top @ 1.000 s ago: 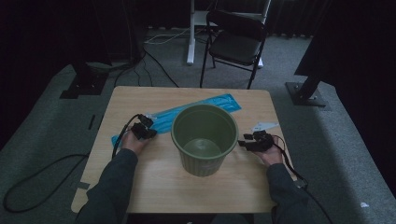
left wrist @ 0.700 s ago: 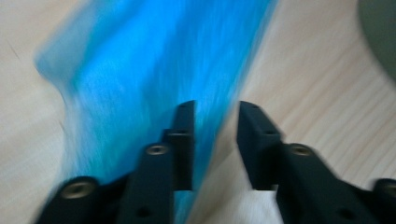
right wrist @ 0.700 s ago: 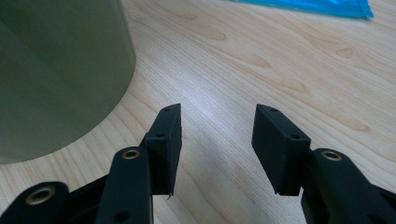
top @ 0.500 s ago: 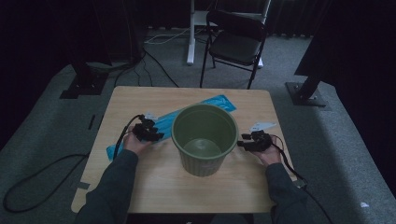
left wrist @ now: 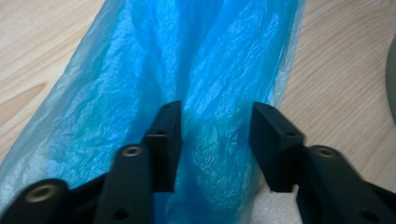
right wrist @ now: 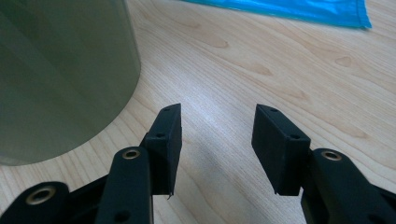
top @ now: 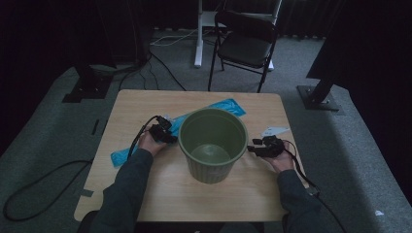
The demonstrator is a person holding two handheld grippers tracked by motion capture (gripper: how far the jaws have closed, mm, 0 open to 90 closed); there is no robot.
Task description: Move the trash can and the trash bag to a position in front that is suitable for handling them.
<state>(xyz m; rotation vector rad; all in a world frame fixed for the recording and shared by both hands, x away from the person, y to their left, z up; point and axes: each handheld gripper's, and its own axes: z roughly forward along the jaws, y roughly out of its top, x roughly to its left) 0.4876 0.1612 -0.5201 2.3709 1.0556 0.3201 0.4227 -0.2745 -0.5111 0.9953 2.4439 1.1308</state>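
Beneath and between the parted jaws of the left gripper [left wrist: 215, 140] the blue plastic bag [left wrist: 187, 70] is spread flat, thin, crinkled and translucent; the jaws have just been closing, yet the film is not pinched. Beside that gripper a ribbed green plastic bin [top: 213, 143] is seen upright, round and empty. Just past the bin, the right gripper [right wrist: 217, 140] is held released over bare wood. A pale wooden table [top: 145, 104] carries everything, with grey carpet and a black chair [top: 245, 43] beyond.
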